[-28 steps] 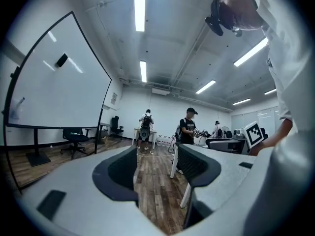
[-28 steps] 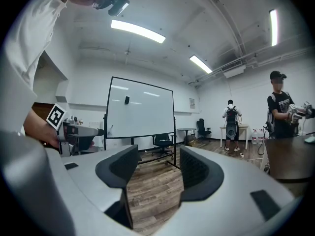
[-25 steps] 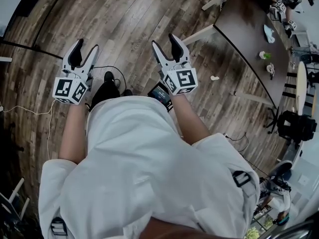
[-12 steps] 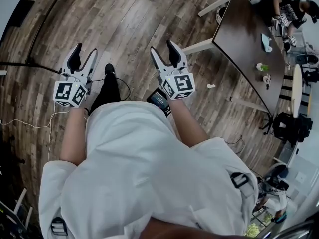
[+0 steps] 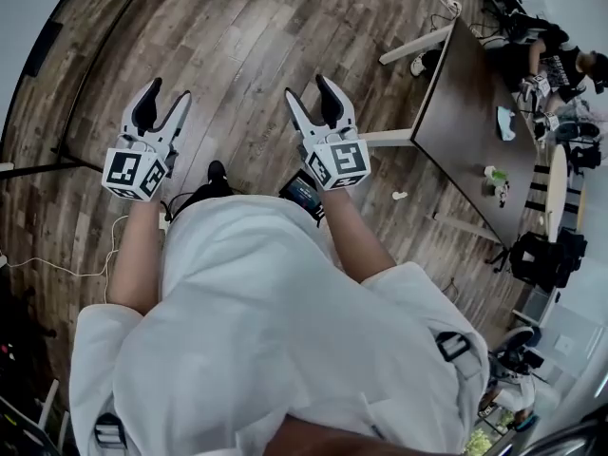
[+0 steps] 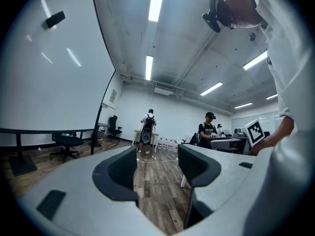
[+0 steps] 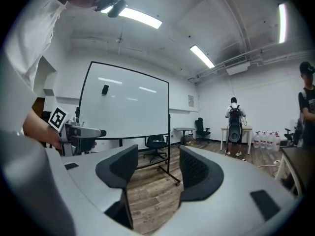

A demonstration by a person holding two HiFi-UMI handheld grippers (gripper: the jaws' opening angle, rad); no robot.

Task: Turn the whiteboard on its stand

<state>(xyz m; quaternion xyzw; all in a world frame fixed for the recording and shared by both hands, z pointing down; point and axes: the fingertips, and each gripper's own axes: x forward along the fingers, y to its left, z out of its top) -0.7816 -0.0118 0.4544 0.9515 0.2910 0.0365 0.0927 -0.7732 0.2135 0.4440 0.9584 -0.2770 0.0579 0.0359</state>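
floor: wood planks point(image 5: 256, 55) are laid under and around the dark table point(image 5: 470, 112) | table: carried on white legs point(image 5: 389, 139) (small items point(image 5: 494, 174) are scattered on top) | walls point(image 7: 275, 107): painted white beyond the table | light: ceiling strips point(image 6: 157, 1) are lit | chair: black office chair point(image 7: 156, 144) is set well apart from the table

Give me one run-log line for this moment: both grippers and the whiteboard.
left gripper: open, empty | right gripper: open, empty | whiteboard: upright on its stand, apart from both grippers
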